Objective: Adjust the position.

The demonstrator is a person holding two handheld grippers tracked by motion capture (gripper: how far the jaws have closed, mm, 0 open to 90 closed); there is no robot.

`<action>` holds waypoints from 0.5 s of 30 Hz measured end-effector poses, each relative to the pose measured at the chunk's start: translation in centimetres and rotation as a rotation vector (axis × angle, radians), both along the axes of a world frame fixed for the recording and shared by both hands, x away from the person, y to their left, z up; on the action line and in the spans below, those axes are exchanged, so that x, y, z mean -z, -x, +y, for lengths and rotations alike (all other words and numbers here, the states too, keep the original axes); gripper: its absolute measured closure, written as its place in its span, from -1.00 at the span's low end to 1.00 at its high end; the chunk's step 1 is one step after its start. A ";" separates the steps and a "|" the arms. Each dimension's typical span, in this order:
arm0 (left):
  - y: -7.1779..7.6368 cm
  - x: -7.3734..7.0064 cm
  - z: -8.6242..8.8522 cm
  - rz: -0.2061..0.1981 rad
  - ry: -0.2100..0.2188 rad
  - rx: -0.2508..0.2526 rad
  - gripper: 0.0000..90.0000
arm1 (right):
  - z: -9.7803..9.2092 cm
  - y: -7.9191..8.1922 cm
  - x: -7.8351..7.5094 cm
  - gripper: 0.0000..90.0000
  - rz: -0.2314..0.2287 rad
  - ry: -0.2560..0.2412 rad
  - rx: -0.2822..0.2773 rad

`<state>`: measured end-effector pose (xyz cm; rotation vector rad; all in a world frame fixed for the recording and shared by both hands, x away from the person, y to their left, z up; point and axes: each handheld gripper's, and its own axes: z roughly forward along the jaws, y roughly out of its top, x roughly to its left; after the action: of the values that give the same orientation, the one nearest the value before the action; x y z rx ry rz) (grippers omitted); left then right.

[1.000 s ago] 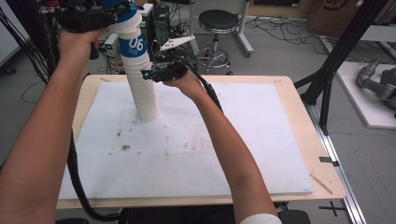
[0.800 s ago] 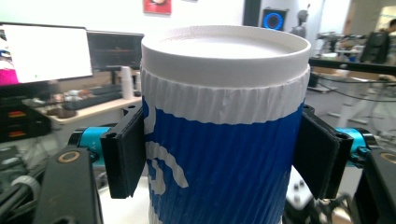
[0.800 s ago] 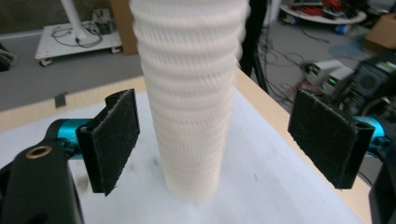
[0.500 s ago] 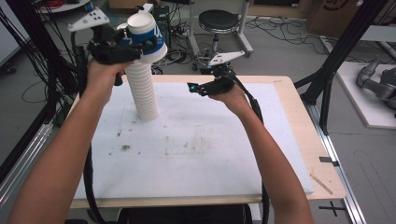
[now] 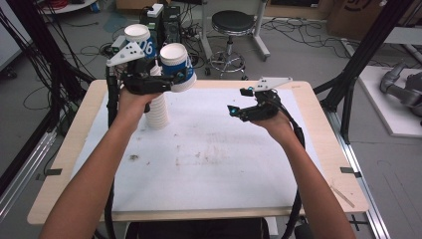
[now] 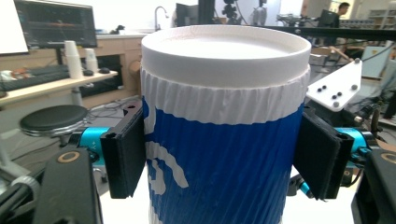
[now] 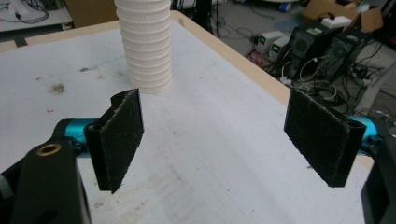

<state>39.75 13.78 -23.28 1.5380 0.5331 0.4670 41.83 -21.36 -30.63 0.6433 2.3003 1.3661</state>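
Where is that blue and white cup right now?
In the high view the cup is up in the air at the left, clamped in the left gripper, just above the stack on the table.

One stack of white cups [image 5: 158,112] on the table [image 5: 298,209]. Two blue-and-white cups: one [image 5: 176,67] clamped, another [image 5: 140,40] behind. Two grippers, left [image 5: 149,82] and right [image 5: 238,112]. One stool [image 5: 233,22].

Blue-and-white cup [image 6: 224,126], tilted, aloft

Black stool [image 5: 233,22] stood on floor beyond both tongs; cardboard boxes [image 7: 348,18] lay past right tong.
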 end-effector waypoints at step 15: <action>0.3 3.8 -3.5 0.051 -0.051 0.075 -0.40 | -2.4 3.0 3.5 -0.55 0.037 -0.082 -0.002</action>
<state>39.50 10.33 -27.07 1.6161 0.5045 0.3871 38.82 -23.75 -34.11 0.6969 2.2842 1.4673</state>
